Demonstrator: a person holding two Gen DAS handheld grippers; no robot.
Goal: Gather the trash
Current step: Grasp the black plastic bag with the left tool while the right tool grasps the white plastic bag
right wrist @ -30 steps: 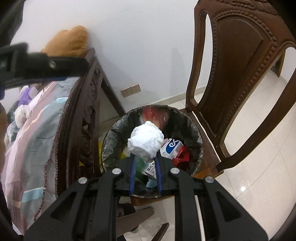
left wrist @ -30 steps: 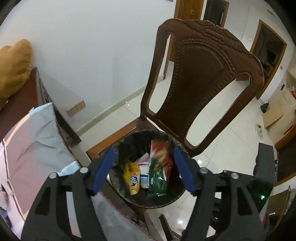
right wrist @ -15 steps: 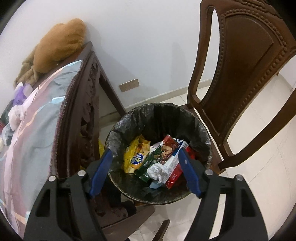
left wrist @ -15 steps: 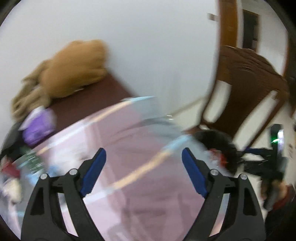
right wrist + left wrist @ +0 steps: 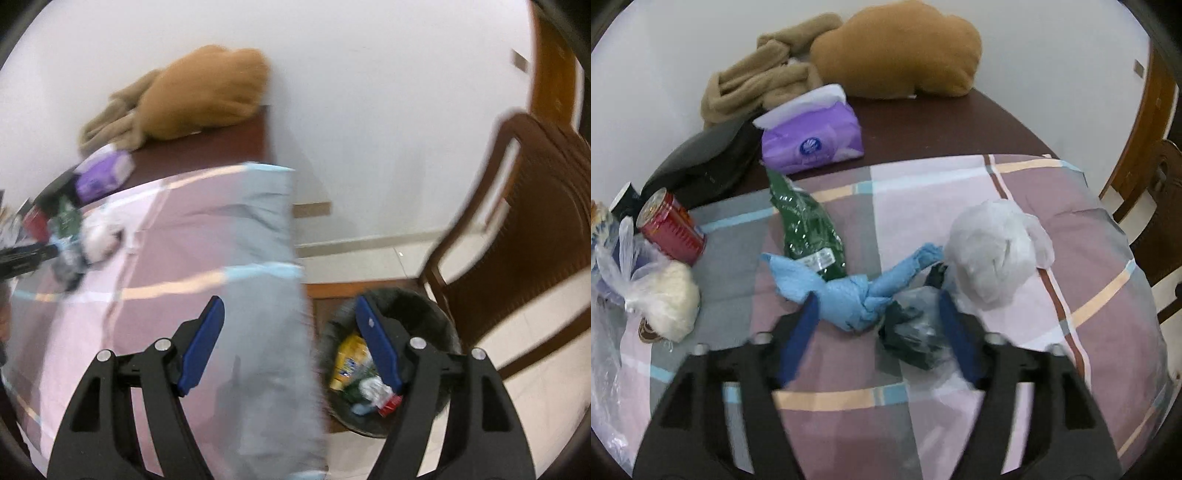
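Observation:
In the left wrist view my left gripper [image 5: 877, 314] is open and empty over the checked tablecloth [image 5: 960, 206]. Between its fingers lie a crumpled blue paper wad [image 5: 849, 295] and a dark plastic bag [image 5: 912, 339]. A green wrapper [image 5: 809, 225] lies beyond, and a crumpled white plastic bag [image 5: 993, 251] to the right. In the right wrist view my right gripper [image 5: 290, 321] is open and empty above the table edge. The black-lined trash bin [image 5: 391, 365] sits low right, holding several wrappers and a white wad.
A red can [image 5: 670, 227], a clear bag of white stuff [image 5: 661, 302], a purple tissue pack [image 5: 812, 136], a black object [image 5: 701, 162] and tan plush items [image 5: 897, 51] sit on the table. A wooden chair [image 5: 535, 229] stands beside the bin.
My left gripper swung from the bin to the trash on the table. My right gripper opened and dropped the white wad into the bin, then turned left toward the table.

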